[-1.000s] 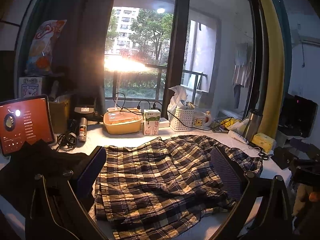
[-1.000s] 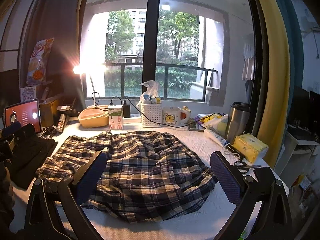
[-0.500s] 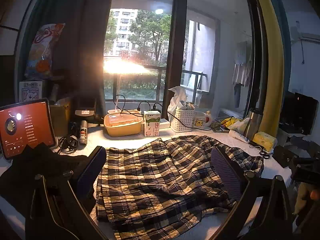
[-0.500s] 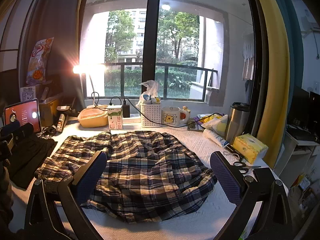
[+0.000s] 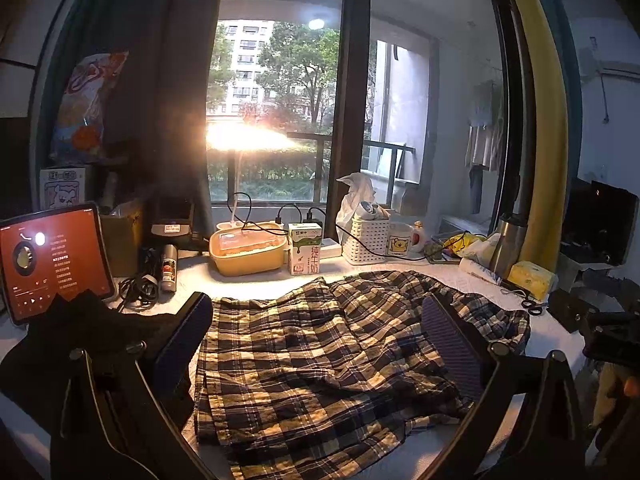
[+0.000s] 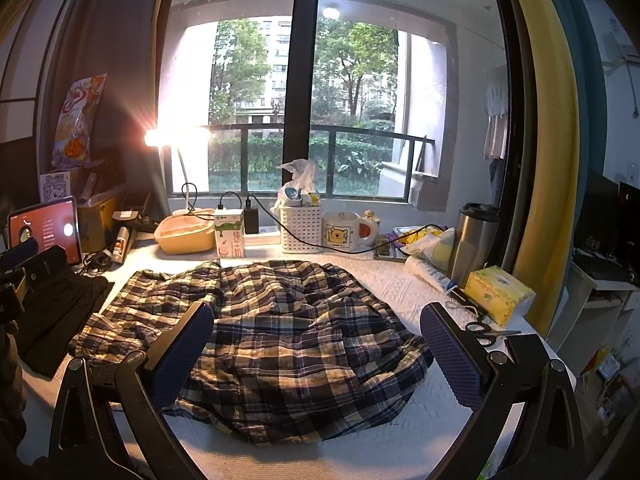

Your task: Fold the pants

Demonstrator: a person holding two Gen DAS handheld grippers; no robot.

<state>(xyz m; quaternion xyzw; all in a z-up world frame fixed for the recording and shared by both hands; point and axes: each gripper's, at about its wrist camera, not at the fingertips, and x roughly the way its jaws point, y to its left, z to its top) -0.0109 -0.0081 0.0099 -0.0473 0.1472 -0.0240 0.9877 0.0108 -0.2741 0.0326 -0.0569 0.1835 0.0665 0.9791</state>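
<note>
My left gripper [image 5: 316, 340] stands wide apart with nothing between its pads, and my right gripper [image 6: 316, 344] is just as spread and just as empty. Both hang over the plaid pants [image 6: 256, 336], which lie rumpled and unfolded on the white table cover [image 6: 400, 288], filling the lower middle of each frame.

What my next move turns on is how the cloth runs. Its long axis goes across the frame, left to right, not away from me toward the window. In the left wrist view one end of the pants [image 5: 320, 364] reaches the lower left of the frame, just beside my left pad [image 5: 184, 344]; in the right wrist view the bulkier, bunched end sits at lower centre, its edge near my right pad [image 6: 448, 360]. So each gripper has its own end, and I judge the left one nearer a clean hem. Which end is the waistband I cannot quite tell, the folds and the lamp glare hide it.

A dark garment [image 6: 52, 308] lies touching the left end, so I should pinch only plaid.
</note>
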